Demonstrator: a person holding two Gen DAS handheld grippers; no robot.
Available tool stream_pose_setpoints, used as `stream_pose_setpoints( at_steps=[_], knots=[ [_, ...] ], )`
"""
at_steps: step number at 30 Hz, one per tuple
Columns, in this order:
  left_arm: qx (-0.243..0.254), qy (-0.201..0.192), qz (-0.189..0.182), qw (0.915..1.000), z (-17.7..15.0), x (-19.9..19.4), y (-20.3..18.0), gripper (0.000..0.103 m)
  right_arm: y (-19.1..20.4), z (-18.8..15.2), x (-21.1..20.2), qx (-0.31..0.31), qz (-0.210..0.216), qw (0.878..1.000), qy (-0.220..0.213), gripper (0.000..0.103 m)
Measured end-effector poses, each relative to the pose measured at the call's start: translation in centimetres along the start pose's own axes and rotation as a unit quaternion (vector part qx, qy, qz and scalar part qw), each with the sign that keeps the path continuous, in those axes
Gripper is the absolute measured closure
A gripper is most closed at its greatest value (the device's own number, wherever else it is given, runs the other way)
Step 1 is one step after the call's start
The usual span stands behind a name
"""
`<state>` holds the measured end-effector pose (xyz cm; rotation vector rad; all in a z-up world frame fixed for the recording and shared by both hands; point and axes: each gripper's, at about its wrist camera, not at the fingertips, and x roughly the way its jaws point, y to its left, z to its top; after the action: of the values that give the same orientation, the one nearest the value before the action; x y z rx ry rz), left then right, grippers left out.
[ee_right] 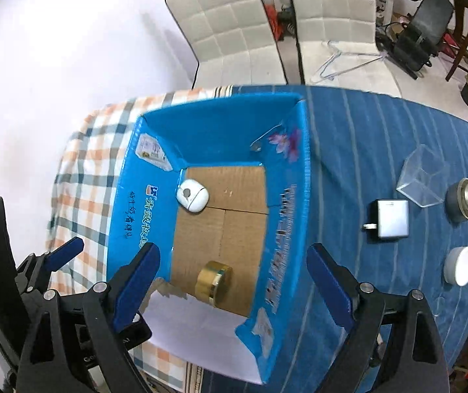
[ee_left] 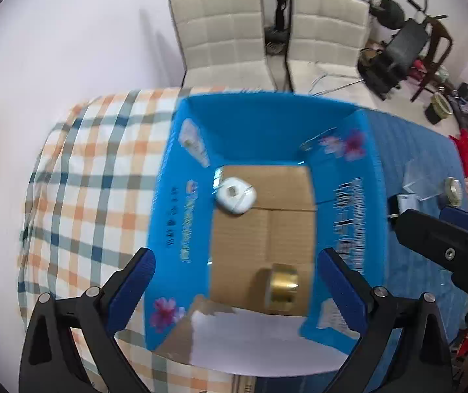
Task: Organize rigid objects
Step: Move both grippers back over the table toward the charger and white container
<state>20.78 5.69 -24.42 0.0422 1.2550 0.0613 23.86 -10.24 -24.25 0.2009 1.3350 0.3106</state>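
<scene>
With both the left gripper point(ee_left: 234, 281) and the right gripper point(ee_right: 234, 281) wide and empty above the blue box point(ee_right: 126, 177), which holds a tape roll point(ee_right: 213, 282) and a white mouse point(ee_right: 192, 199), the next move is probably for the right gripper to reach the charger point(ee_right: 391, 218) on the blue cloth point(ee_right: 365, 131) beyond.
</scene>
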Motion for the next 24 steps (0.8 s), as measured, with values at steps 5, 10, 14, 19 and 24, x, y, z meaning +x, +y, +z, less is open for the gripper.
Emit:
stream_pose_setpoints(
  at_steps=[5,10,14,19,24],
  knots=[
    [0.027,-0.029,-0.021,0.999,0.4,-2.7,-4.1,0.001,-4.0,-1.6,-4.5,0.03,0.015,0.999,-0.031,0.01],
    [0.066,-0.044,-0.047,0.9957,0.8,-4.2,-9.6,0.001,-8.7,-3.4,-8.4,0.056,-0.008,0.996,-0.068,0.01],
    [0.099,-0.042,-0.064,0.9921,1.0,-4.0,-13.6,0.001,-13.2,-5.0,-10.7,0.089,-0.026,0.992,-0.082,0.01],
    [0.128,-0.029,-0.078,0.9883,1.1,-2.7,-18.2,0.001,-18.9,-6.4,-12.0,0.137,-0.037,0.986,-0.088,0.01],
    [0.145,-0.004,-0.08,0.9861,1.5,0.5,-22.0,0.001,-24.8,-7.3,-11.5,0.187,-0.056,0.977,-0.084,0.01]
  ],
)
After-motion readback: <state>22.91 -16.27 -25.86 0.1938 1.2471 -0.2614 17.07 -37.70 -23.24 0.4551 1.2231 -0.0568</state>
